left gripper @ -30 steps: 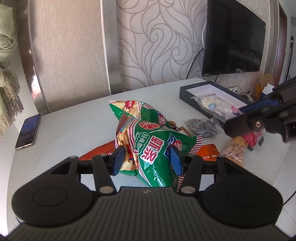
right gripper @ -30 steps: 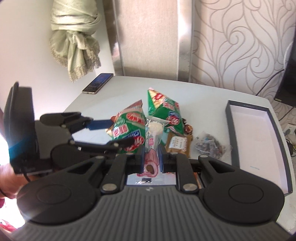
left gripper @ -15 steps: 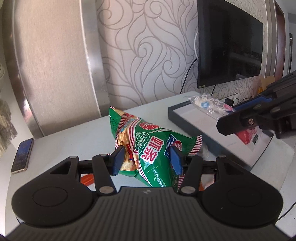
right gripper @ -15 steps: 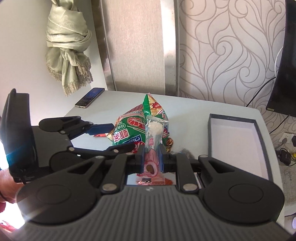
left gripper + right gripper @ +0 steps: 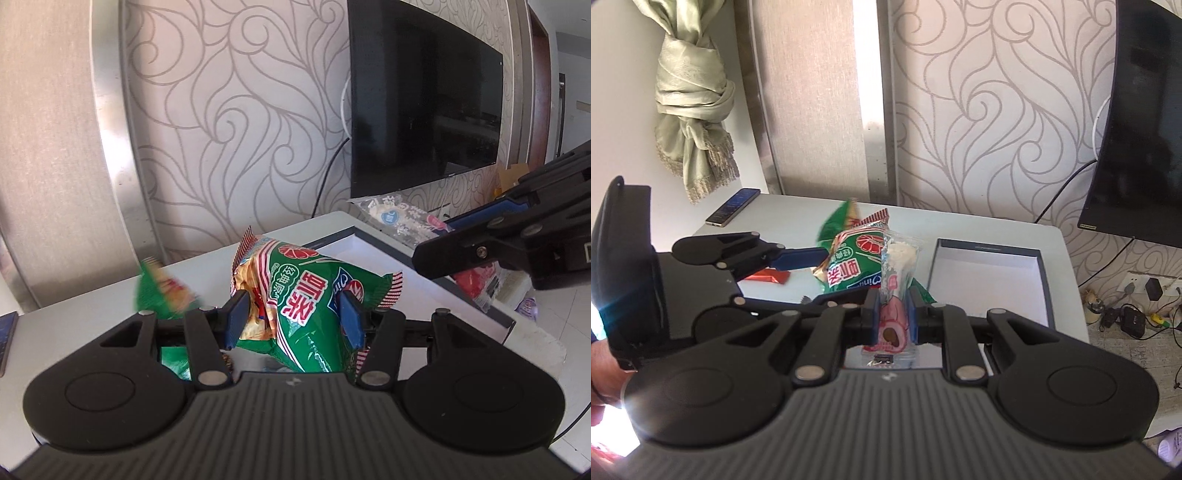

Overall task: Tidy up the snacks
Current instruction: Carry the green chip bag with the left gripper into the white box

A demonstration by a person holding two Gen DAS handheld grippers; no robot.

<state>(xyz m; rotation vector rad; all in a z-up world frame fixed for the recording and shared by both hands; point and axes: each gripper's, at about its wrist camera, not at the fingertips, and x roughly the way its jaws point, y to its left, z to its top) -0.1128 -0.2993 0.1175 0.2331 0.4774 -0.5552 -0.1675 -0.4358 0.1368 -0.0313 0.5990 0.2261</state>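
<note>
My left gripper [image 5: 291, 319] is shut on a green chip bag [image 5: 306, 291] and holds it in the air above the table. It also shows in the right wrist view [image 5: 849, 264]. My right gripper [image 5: 892, 319] is shut on a clear and pink candy packet [image 5: 895, 291], held up near the dark box [image 5: 986, 273]. The packet also shows in the left wrist view [image 5: 402, 221], above the box [image 5: 369, 254]. A second green bag [image 5: 162, 290] hangs blurred to the left of my left gripper.
A phone [image 5: 733, 206] lies at the table's far left corner. A red-orange wrapper [image 5: 768, 275] lies on the white table [image 5: 960, 225]. A TV [image 5: 421, 107] hangs on the wall behind. Cables and plugs [image 5: 1134, 310] sit on the floor at the right.
Both grippers have lifted with their snacks and moved towards the box. The other snacks on the table have dropped out of the left wrist view. The second green bag is now blurred.
</note>
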